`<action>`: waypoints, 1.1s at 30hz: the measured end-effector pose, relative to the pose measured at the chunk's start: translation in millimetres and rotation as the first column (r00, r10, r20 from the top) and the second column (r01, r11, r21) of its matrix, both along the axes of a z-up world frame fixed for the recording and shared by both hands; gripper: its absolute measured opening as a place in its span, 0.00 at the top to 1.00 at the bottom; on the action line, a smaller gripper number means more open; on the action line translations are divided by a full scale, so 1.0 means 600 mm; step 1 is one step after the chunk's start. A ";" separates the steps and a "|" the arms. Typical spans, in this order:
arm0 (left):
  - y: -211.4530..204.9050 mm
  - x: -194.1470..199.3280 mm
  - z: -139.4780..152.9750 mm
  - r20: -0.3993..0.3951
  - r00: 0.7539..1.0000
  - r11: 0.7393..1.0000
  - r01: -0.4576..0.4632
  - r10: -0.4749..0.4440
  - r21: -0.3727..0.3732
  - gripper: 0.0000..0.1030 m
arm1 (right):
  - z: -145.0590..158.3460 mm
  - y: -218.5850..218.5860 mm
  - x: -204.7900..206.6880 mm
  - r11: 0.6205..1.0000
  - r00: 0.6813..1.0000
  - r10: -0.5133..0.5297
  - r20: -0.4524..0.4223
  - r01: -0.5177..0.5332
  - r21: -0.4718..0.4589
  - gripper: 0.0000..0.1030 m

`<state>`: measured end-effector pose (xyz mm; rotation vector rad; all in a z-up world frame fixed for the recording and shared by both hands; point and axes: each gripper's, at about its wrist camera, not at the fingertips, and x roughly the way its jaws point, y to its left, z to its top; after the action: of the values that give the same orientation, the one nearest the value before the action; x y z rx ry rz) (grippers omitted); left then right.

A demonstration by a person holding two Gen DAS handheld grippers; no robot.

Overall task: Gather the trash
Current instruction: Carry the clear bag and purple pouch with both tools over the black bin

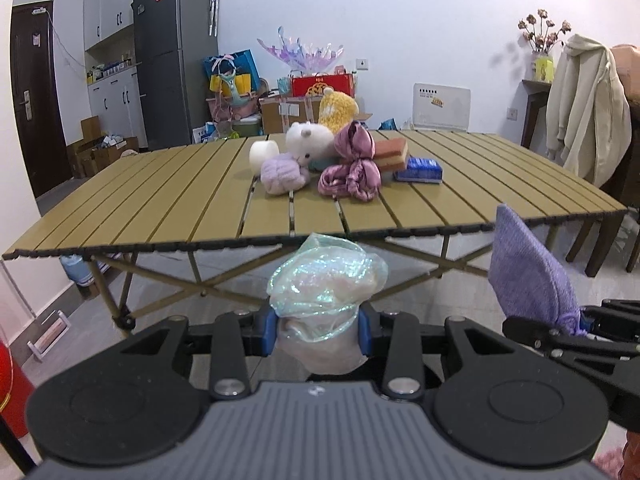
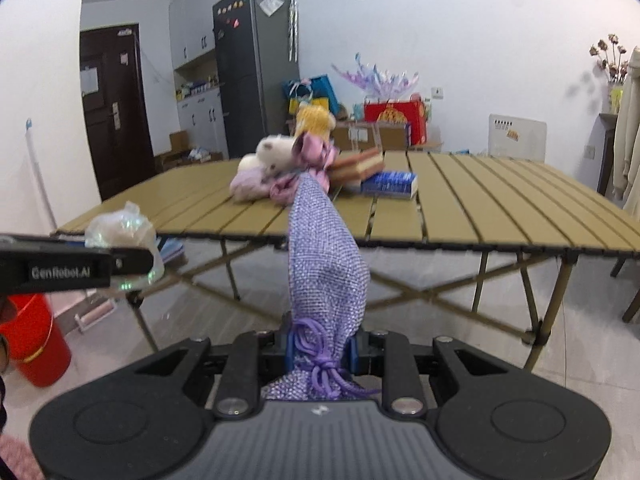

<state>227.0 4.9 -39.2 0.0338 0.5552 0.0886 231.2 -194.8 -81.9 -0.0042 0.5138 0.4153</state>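
Note:
My left gripper (image 1: 319,330) is shut on a crumpled iridescent plastic wrap (image 1: 326,280), held in the air in front of the slatted table (image 1: 160,208). My right gripper (image 2: 320,350) is shut on a purple mesh drawstring pouch (image 2: 326,256), which stands upright between the blue pads. The pouch (image 1: 528,272) also shows at the right of the left wrist view. In the right wrist view the left gripper (image 2: 72,266) with the wrap (image 2: 120,228) appears at the left edge. Both grippers hang short of the table's near edge.
On the table lie a white plush toy (image 1: 306,142), a lilac fluffy item (image 1: 282,172), a pink satin cloth (image 1: 352,164), a sponge (image 1: 390,154) and a blue tissue pack (image 1: 418,170). A red bucket (image 2: 34,340) stands on the floor at the left. Chairs (image 1: 600,240) flank the table's right side.

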 end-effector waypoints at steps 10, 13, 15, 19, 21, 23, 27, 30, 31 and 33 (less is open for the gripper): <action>-0.012 -0.087 -0.011 -0.053 0.999 1.000 0.009 -0.009 0.004 0.64 | -0.019 -0.007 -0.097 0.999 0.997 0.023 -0.076 -0.026 -0.048 0.78; -0.015 -0.110 -0.020 -0.076 0.997 1.000 0.010 -0.009 0.006 0.64 | -0.015 -0.009 -0.118 0.998 0.996 0.021 -0.083 -0.027 -0.064 0.78; -0.016 -0.122 -0.028 -0.098 0.995 1.000 0.008 -0.007 0.006 0.64 | -0.015 -0.013 -0.131 0.997 0.996 0.015 -0.092 -0.022 -0.071 0.78; -0.015 -0.140 -0.050 -0.144 0.990 1.000 0.004 -0.003 0.007 0.64 | -0.023 -0.022 -0.150 0.996 0.993 0.000 -0.122 -0.010 -0.086 0.78; -0.015 -0.148 -0.062 -0.166 0.986 1.000 0.002 -0.001 0.006 0.64 | -0.029 -0.028 -0.155 0.995 0.990 -0.009 -0.140 -0.005 -0.096 0.78; -0.013 -0.152 -0.073 -0.187 0.982 1.000 -0.001 0.002 0.005 0.64 | -0.038 -0.033 -0.160 0.995 0.986 -0.020 -0.163 0.003 -0.104 0.78; -0.011 -0.155 -0.099 -0.239 0.971 1.000 -0.017 0.016 -0.003 0.64 | -0.059 -0.043 -0.167 0.992 0.978 -0.045 -0.205 0.020 -0.125 0.78; -0.009 -0.155 -0.117 -0.278 0.960 1.000 -0.023 0.019 -0.012 0.64 | -0.078 -0.050 -0.167 0.989 0.968 -0.074 -0.240 0.041 -0.139 0.78; -0.008 -0.155 -0.123 -0.290 0.957 1.000 -0.026 0.020 -0.017 0.64 | -0.083 -0.052 -0.166 0.989 0.965 -0.082 -0.250 0.047 -0.143 0.78; -0.005 -0.152 -0.133 -0.316 0.949 0.999 -0.035 0.026 -0.023 0.64 | -0.095 -0.055 -0.165 0.987 0.957 -0.100 -0.273 0.060 -0.151 0.78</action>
<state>135.9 2.1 -118.9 0.0114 0.8776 0.1064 132.3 -228.0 -138.8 -0.0619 0.8196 0.2998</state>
